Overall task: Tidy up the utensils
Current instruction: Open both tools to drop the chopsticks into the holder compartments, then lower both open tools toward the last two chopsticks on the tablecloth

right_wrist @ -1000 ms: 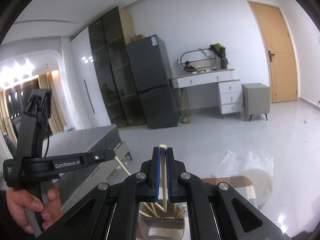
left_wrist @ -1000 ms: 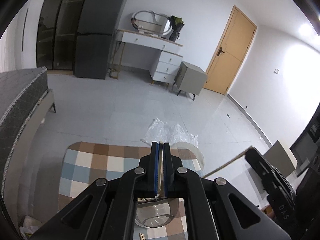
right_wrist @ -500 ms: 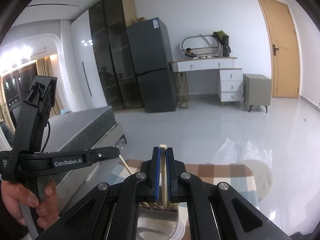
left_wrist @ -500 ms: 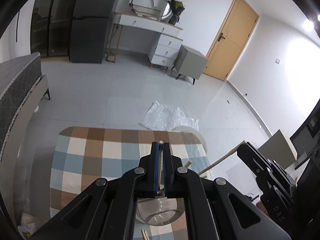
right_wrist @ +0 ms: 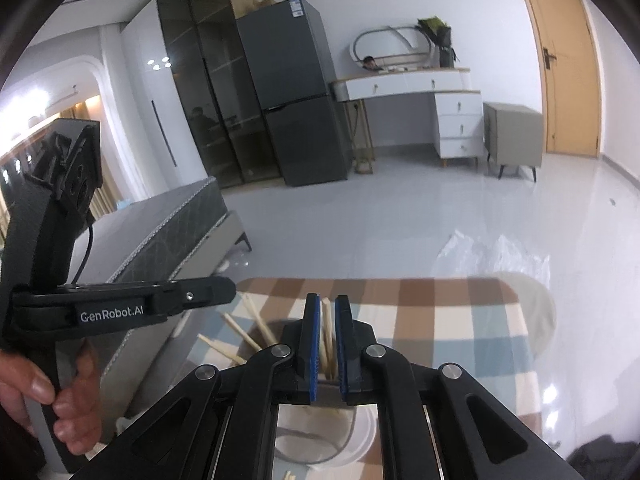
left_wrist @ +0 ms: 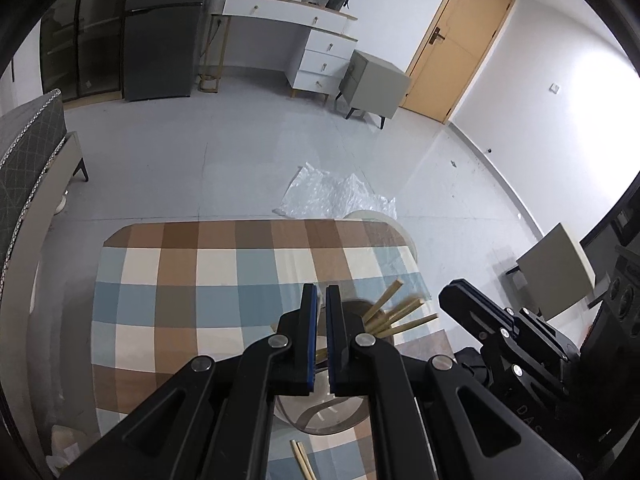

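Note:
Several wooden chopsticks [left_wrist: 404,314] stand fanned out in a round white holder cup [left_wrist: 320,416] on the checkered tablecloth [left_wrist: 192,280]. My left gripper [left_wrist: 321,300] hovers right above the cup, jaws slightly apart with nothing between them. In the right wrist view my right gripper [right_wrist: 327,312] is also over the cup [right_wrist: 352,440], jaws slightly parted; one chopstick [right_wrist: 328,332] stands loose in the gap, with others [right_wrist: 240,340] leaning to the left.
Two loose chopsticks [left_wrist: 302,458] lie on the cloth in front of the cup. The other handheld gripper [left_wrist: 512,348] is close on the right; the table's far edge [left_wrist: 256,222] drops to the tiled floor, with plastic wrap [left_wrist: 336,196] beyond.
Both grippers have tilted down over the cup and opened a little. The chopstick each one held has been let go into the cup.

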Action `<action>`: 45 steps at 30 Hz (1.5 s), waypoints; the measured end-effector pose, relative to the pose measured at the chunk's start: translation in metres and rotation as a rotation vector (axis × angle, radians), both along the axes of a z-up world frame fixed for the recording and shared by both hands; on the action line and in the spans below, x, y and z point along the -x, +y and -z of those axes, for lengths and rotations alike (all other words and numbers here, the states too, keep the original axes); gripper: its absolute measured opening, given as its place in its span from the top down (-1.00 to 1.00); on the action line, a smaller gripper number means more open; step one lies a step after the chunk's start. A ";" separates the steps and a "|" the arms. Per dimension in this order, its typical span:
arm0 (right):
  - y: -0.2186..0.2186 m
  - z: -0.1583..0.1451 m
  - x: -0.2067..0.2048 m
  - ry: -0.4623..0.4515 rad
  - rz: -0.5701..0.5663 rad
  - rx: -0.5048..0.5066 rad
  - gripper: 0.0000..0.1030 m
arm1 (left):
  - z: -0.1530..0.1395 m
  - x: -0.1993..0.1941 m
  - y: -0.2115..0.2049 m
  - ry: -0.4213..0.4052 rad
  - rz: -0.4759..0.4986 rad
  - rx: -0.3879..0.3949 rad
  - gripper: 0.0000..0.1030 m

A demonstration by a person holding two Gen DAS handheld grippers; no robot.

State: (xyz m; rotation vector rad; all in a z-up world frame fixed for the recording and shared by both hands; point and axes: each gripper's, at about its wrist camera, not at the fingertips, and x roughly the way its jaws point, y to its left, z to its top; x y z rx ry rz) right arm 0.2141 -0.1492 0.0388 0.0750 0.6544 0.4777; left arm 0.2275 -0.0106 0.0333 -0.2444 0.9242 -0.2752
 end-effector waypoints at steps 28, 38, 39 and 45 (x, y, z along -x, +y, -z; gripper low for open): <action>-0.041 -0.037 0.108 -0.045 0.063 -0.106 -0.48 | -0.042 0.105 0.008 -0.164 -0.139 -0.115 -0.50; -0.040 -0.025 0.152 -0.069 0.048 -0.088 -0.74 | -0.033 0.148 0.016 -0.240 -0.260 -0.181 -0.64; -0.040 -0.023 0.155 -0.068 0.052 -0.088 -0.80 | -0.031 0.152 0.017 -0.248 -0.278 -0.194 -0.64; -0.039 -0.006 0.176 -0.084 0.068 -0.080 -0.91 | -0.015 0.168 0.015 -0.281 -0.302 -0.255 -0.64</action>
